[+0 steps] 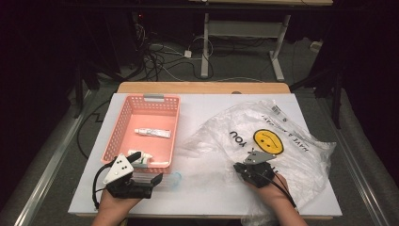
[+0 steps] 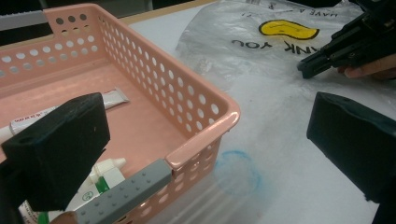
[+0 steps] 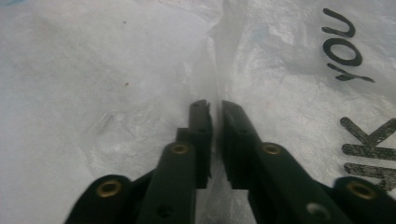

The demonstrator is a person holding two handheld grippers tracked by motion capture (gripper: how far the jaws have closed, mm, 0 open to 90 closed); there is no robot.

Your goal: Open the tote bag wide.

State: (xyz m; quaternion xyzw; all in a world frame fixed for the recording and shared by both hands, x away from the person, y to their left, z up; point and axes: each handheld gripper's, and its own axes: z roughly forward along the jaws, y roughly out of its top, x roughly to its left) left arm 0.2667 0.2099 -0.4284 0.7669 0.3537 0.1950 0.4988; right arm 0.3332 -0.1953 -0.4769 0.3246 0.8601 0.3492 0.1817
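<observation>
A clear plastic bag (image 1: 291, 127) printed with a yellow smiley and black letters lies crumpled on the right half of the white tabletop (image 1: 207, 197). My right gripper (image 1: 240, 168) rests on the bag's near left part. In the right gripper view its jaws (image 3: 214, 106) are shut on a raised fold of the bag's film (image 3: 116, 70). My left gripper (image 1: 147, 167) stands open at the near right corner of a pink basket (image 1: 115, 127). One jaw hangs over the basket's inside (image 2: 219, 107) and the other over the table, with nothing gripped. A white tube (image 1: 152, 133) lies in the basket.
A second white tube with green print (image 2: 105, 175) lies at the basket's near end. A faint blue ring (image 2: 238, 170) shows on the table just right of the basket corner. Beyond the table's far edge, cables and a desk frame (image 1: 204, 47) stand on the floor.
</observation>
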